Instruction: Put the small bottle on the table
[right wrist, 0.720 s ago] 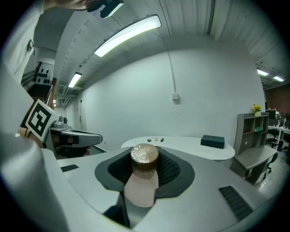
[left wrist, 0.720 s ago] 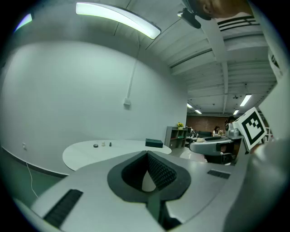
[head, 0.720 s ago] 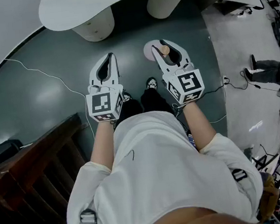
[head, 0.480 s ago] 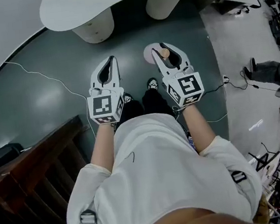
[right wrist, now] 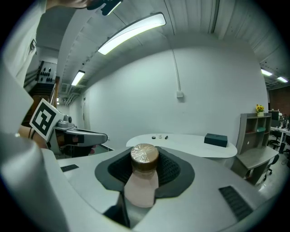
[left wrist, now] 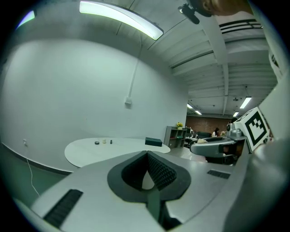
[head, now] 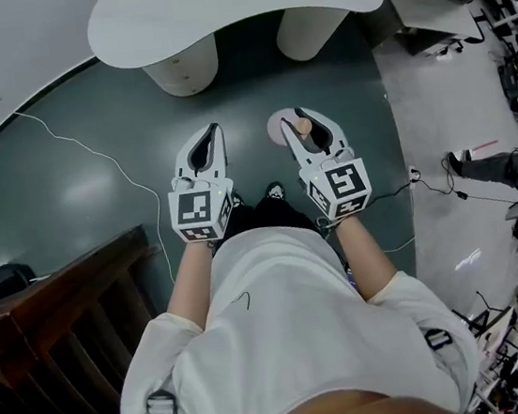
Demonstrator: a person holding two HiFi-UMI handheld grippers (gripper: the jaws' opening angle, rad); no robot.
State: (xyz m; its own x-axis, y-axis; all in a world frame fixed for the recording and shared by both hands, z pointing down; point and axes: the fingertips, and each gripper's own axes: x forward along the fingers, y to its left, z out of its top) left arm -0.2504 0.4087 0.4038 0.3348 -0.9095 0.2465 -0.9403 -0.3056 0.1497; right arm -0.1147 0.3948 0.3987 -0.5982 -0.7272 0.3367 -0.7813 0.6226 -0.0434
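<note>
My right gripper (head: 300,116) is shut on the small bottle (right wrist: 143,176). The bottle has a pale pink body and a brown foil-topped cap (right wrist: 144,155), and it stands upright between the dark pads. In the head view the bottle (head: 302,126) shows as a tan dot inside the jaws. My left gripper (head: 212,130) is shut and holds nothing; in its own view the tips meet at the left gripper (left wrist: 147,154). Both are held out over the dark floor, short of the white table (head: 242,5). The table (right wrist: 190,144) lies ahead of the bottle.
The table stands on two round pedestals (head: 184,69) and carries a dark box (right wrist: 215,139) and a few small items (right wrist: 160,136). A wooden railing (head: 57,323) is at lower left. A cable (head: 90,148) crosses the floor. Shelves (right wrist: 256,131) and a bystander's legs (head: 505,169) are at right.
The table fills more of the top of the head view and both grippers sit slightly lower in it. The bottle stays in the right jaws; the left jaws stay shut.
</note>
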